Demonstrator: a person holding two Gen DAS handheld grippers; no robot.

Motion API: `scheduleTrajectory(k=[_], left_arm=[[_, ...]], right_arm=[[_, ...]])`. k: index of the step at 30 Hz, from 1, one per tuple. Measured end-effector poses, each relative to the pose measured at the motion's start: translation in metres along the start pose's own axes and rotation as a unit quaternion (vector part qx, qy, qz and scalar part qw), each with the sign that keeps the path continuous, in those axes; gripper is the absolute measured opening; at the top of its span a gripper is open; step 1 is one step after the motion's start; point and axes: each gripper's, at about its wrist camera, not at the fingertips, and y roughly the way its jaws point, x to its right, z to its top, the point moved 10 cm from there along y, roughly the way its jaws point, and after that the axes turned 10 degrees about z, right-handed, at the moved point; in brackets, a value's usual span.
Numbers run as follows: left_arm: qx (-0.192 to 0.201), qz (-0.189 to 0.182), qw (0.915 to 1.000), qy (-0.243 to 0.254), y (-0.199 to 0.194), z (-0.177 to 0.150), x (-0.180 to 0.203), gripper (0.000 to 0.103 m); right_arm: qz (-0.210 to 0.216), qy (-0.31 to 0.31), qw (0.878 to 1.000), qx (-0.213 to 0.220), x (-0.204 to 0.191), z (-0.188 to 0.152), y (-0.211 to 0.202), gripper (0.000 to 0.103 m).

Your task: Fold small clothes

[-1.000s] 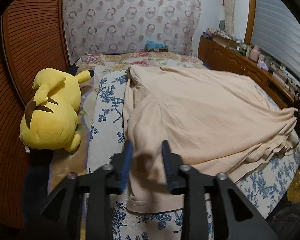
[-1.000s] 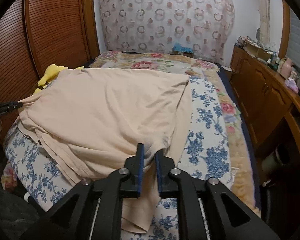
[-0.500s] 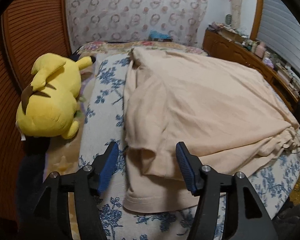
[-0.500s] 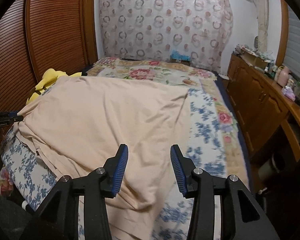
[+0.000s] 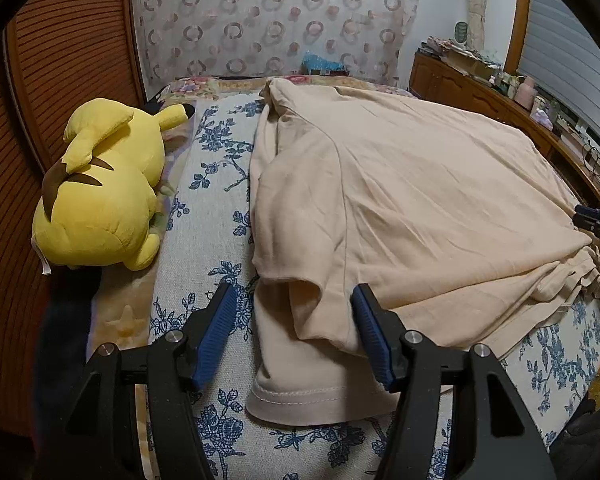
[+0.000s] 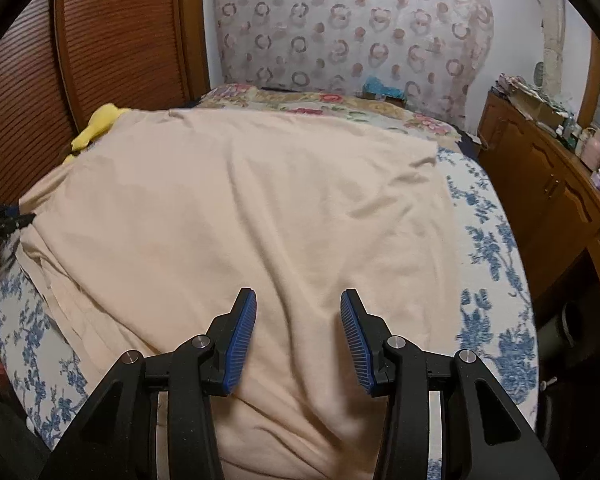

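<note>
Beige shirt (image 5: 400, 200), blue-floral bedspread (image 5: 212, 208), yellow plush (image 5: 100, 192), seemingly ringed curtain (image 5: 268, 20)

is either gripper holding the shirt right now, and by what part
Nothing is held. The left gripper is open, its fingers on either side of the shirt sleeve. The right gripper is open over the shirt.

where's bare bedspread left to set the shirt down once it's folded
Two strips: between the yellow plush and the beige shirt, and between the shirt and the wooden dresser. The middle of the bedspread is covered.
</note>
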Motion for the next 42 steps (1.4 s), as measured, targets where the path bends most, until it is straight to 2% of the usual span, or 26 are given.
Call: scheduleTrajectory(k=[3,9,12,13,17,19,22,27,34,38,40,42], left_arm=[[0.003,0.002,1.0,0.0,0.0,0.0,0.0,0.062],[0.005,0.003,1.0,0.0,0.001,0.0,0.0,0.062],[0.005,0.003,1.0,-0.001,0.0,0.0,0.0,0.062],[0.004,0.003,1.0,-0.002,0.0,0.0,0.0,0.062],[-0.001,-0.018,0.9995,-0.024,-0.004,-0.001,-0.001,0.062],[-0.001,-0.035,0.9987,-0.038,-0.006,-0.003,-0.002,0.061],[0.0,-0.051,0.9968,-0.061,-0.01,-0.005,-0.006,0.053],[0.001,-0.048,0.9957,-0.08,-0.011,-0.007,-0.014,0.051],[-0.002,-0.042,0.9966,-0.071,-0.006,-0.002,-0.01,0.051],[0.001,-0.04,0.9973,-0.062,-0.004,0.0,-0.007,0.032],[0.0,-0.05,0.9969,-0.061,-0.004,0.0,-0.004,0.015],[0.003,-0.045,0.9975,-0.054,-0.006,0.003,-0.001,0.007]], right_arm=[[0.0,-0.001,1.0,-0.014,0.001,-0.005,0.007,0.046],[-0.005,-0.007,1.0,-0.015,-0.003,-0.004,0.003,0.049],[0.002,-0.01,1.0,-0.018,-0.006,-0.004,0.004,0.057],[0.007,-0.013,1.0,-0.019,-0.007,-0.005,0.006,0.063],[0.006,-0.016,1.0,-0.022,-0.009,-0.004,0.008,0.068],[0.009,-0.012,1.0,-0.022,-0.009,-0.004,0.008,0.069],[0.006,-0.014,1.0,-0.023,-0.01,-0.004,0.009,0.07],[0.006,-0.013,1.0,-0.022,-0.01,-0.004,0.008,0.071],[0.007,-0.014,1.0,-0.023,-0.009,-0.004,0.008,0.072],[0.007,-0.014,1.0,-0.023,-0.008,-0.004,0.008,0.072],[0.007,-0.014,1.0,-0.023,-0.008,-0.004,0.008,0.072],[0.007,-0.015,1.0,-0.023,-0.008,-0.004,0.008,0.072]])
